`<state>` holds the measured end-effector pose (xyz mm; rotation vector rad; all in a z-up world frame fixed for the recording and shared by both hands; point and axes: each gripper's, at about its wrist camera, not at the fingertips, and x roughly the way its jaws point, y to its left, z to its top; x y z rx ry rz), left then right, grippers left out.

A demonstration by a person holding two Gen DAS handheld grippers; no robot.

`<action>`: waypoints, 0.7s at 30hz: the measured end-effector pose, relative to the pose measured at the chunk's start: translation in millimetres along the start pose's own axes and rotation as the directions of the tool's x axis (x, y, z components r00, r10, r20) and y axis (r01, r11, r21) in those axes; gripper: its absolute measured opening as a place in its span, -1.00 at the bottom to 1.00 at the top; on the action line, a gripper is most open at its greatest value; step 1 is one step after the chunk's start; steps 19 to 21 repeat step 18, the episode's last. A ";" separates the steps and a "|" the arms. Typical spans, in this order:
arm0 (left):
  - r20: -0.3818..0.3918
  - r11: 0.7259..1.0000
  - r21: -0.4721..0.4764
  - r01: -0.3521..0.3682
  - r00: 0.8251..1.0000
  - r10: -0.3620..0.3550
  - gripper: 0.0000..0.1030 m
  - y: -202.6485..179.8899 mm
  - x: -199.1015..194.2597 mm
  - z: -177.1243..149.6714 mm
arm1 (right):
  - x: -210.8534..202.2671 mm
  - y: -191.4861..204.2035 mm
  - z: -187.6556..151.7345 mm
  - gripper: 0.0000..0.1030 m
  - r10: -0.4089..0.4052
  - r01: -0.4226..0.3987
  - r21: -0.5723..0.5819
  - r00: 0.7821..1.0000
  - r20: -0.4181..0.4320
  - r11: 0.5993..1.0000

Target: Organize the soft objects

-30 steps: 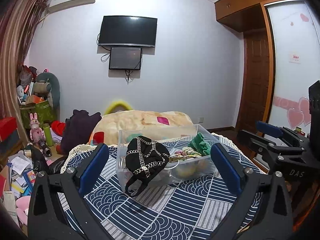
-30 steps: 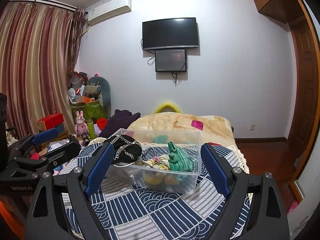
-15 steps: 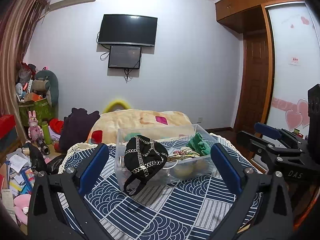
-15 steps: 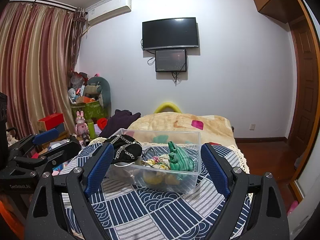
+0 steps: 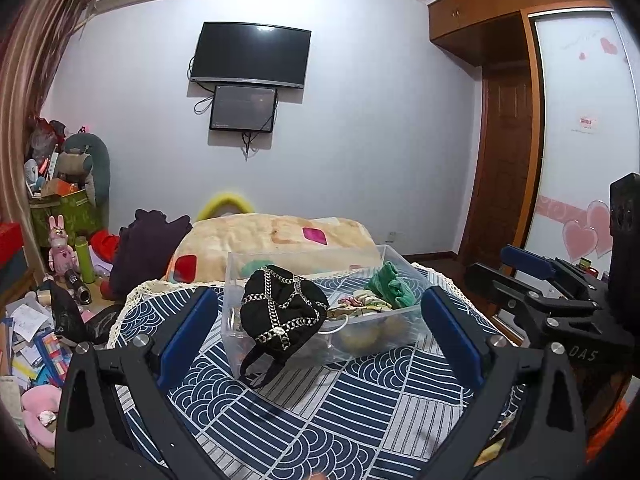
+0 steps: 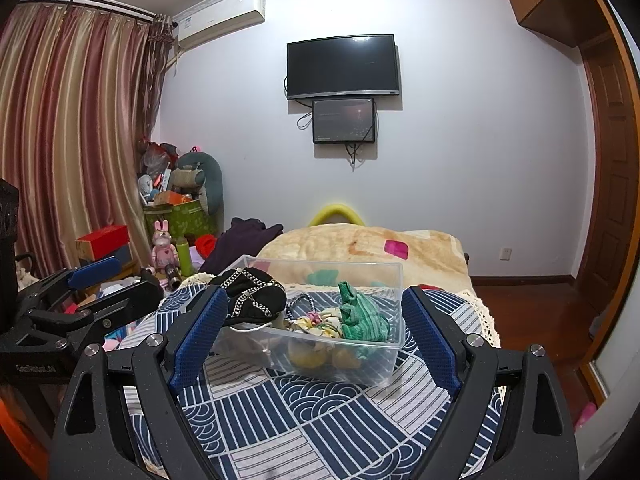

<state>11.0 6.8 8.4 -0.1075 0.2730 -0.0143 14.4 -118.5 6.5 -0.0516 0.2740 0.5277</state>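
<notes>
A clear plastic bin (image 5: 362, 326) (image 6: 384, 364) stands on the blue and white patterned cloth. A black cap with silver chains (image 5: 282, 312) (image 6: 250, 296) hangs over the bin's left rim. Inside lie a green knitted piece (image 5: 390, 286) (image 6: 362, 320), floral hair ties (image 6: 320, 320) and yellow soft balls (image 6: 304, 354). My left gripper (image 5: 316, 336) is open and empty, held back from the bin. My right gripper (image 6: 314, 334) is open and empty, also short of the bin.
The patterned cloth (image 5: 320, 412) covers the table with a lace edge. A beige blanket (image 5: 276, 236) lies behind. A dark purple garment (image 5: 148, 240), toys and boxes (image 5: 64, 208) clutter the left floor. A wooden door (image 5: 508, 160) is at the right.
Both grippers have stayed open. The left view has shifted slightly, with the bin a little further left and lower in frame. The right view is nearly unchanged.
</notes>
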 end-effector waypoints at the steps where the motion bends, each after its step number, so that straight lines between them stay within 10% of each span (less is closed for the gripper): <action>1: 0.000 1.000 0.001 0.004 1.000 -0.004 1.00 -0.5 -0.1 -0.4 | -0.2 0.2 0.0 0.70 0.000 0.000 0.001 1.000 0.000 1.000; 21: -0.011 1.000 0.000 0.014 1.000 -0.014 1.00 -1.8 -0.6 -2.3 | 1.5 0.0 -1.7 0.70 0.003 -0.003 0.006 1.000 -0.008 1.000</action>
